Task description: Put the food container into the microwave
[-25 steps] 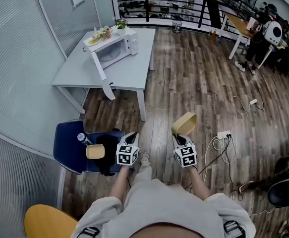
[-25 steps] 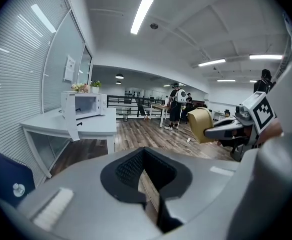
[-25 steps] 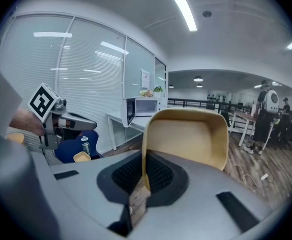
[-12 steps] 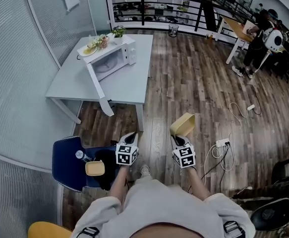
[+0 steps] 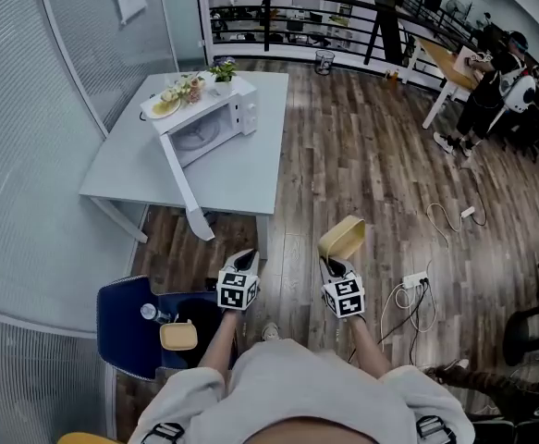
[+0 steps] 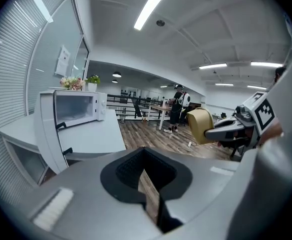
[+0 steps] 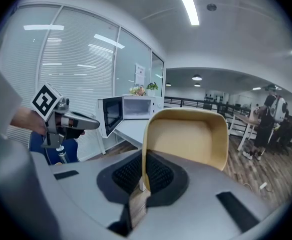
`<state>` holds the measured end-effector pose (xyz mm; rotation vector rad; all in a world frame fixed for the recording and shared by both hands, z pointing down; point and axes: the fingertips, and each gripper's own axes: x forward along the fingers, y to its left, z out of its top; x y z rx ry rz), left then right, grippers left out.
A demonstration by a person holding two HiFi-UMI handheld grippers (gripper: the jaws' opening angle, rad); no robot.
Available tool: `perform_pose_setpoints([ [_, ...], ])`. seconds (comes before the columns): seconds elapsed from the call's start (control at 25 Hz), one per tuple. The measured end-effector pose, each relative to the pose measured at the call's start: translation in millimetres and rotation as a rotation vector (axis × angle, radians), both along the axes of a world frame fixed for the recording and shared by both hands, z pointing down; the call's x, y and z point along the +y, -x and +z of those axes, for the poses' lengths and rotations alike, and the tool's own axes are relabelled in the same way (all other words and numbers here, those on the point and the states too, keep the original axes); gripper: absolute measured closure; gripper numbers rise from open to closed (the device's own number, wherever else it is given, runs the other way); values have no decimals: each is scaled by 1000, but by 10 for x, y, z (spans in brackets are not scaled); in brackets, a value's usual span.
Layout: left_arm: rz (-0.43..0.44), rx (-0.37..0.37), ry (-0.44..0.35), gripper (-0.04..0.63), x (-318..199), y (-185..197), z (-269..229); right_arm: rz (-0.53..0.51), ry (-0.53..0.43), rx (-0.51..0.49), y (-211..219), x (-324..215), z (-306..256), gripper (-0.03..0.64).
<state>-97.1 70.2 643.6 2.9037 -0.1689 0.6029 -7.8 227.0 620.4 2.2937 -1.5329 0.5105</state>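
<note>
**A:** Where is the food container, and how is it gripped?

**B:** The food container [image 5: 343, 237] is carried in the air above the wooden floor, well short of the table [image 5: 241, 169]. One thin side wall is pinched in the clenched jaws of the right gripper [image 5: 332, 263], and the container is tipped on edge rather than held level. The jaws of the left gripper [image 5: 242, 259] are drawn together, and nothing is seen between them.

**A:** What could go wrong from here?

**B:** With so little wall clamped, the container could be swung or twisted loose by a quick turn. If it is left tilted, its rim could be caught on the mouth of the microwave [image 5: 209, 118]. The open microwave door [image 5: 184, 188] juts past the near edge of the table, so it could be struck on the approach. The cables [image 5: 415, 280] on the floor to the right could be trodden on.

**A:** What cannot be made out?

**B:** The depth of the oven cavity cannot be judged at this range. The container's inside appears empty in the right gripper view, but its underside is hidden. The person's feet are mostly covered by the body. It cannot be told whether the tan piece [image 5: 178, 335] on the blue chair [image 5: 121, 317] is a matching lid.
</note>
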Motion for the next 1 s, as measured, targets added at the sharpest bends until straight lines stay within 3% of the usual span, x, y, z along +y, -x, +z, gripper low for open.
perform_pose_setpoints([
  [0.4,54,3,-6,584,-443,-503,24,30,6,3,-382,-454,53,600],
  [1.0,74,-16,-2,584,-695,-809,110,34,10,-12,-650,-762,145,600],
])
